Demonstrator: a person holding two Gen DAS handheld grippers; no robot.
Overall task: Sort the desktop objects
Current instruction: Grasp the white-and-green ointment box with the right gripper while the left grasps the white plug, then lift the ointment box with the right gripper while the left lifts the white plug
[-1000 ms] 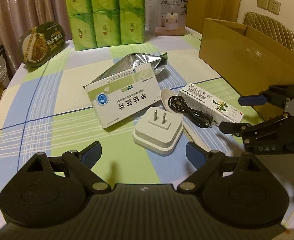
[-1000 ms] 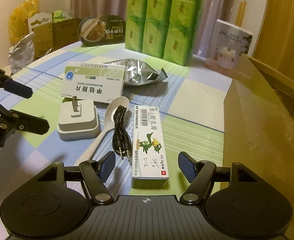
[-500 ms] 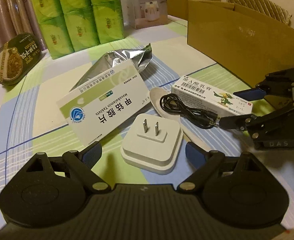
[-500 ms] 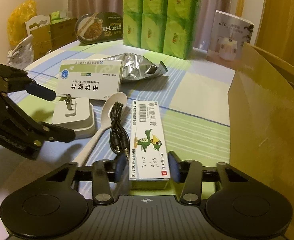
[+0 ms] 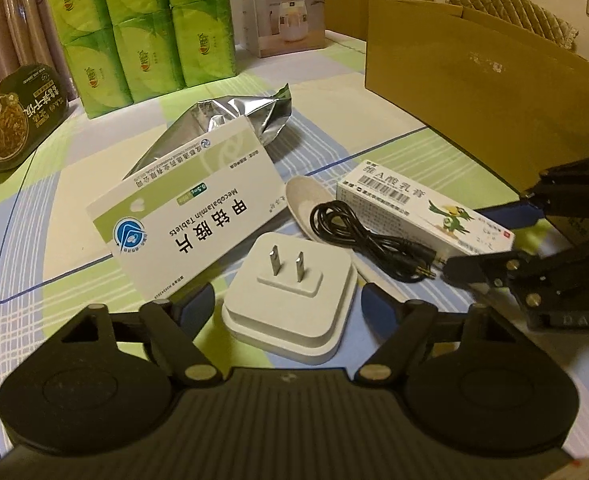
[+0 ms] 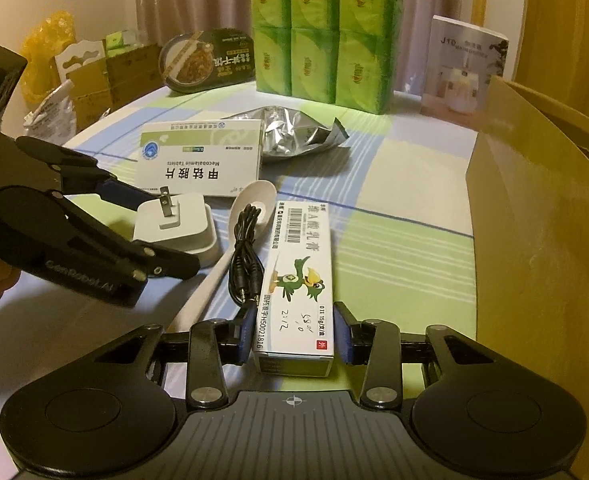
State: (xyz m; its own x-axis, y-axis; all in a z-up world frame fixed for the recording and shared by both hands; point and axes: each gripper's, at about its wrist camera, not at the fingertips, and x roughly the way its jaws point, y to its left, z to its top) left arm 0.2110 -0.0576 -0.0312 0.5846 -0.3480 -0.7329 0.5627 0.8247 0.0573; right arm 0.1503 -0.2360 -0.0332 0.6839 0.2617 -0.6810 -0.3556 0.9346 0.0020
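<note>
My right gripper [image 6: 293,334] is shut on the near end of the long ointment box [image 6: 298,276] with a green bird on it, which lies on the table; the box also shows in the left wrist view [image 5: 422,210]. My left gripper [image 5: 288,306] is open, its fingers either side of the white plug adapter [image 5: 290,300], prongs up, apart from it. The adapter shows in the right wrist view [image 6: 178,226]. A black audio cable [image 6: 246,252] lies on a white spoon [image 6: 230,248]. A white-green tablet box [image 5: 190,216] lies behind, over a silver foil pouch [image 5: 230,120].
An open cardboard box [image 6: 534,232] stands at the right. Green tissue packs [image 6: 326,28], a humidifier box [image 6: 464,68] and an oval food tub [image 6: 206,60] stand at the back. Small cartons and bags [image 6: 86,76] sit beyond the table's left edge.
My right gripper has closed from open onto the ointment box. My left gripper has moved forward until its fingers flank the plug adapter.
</note>
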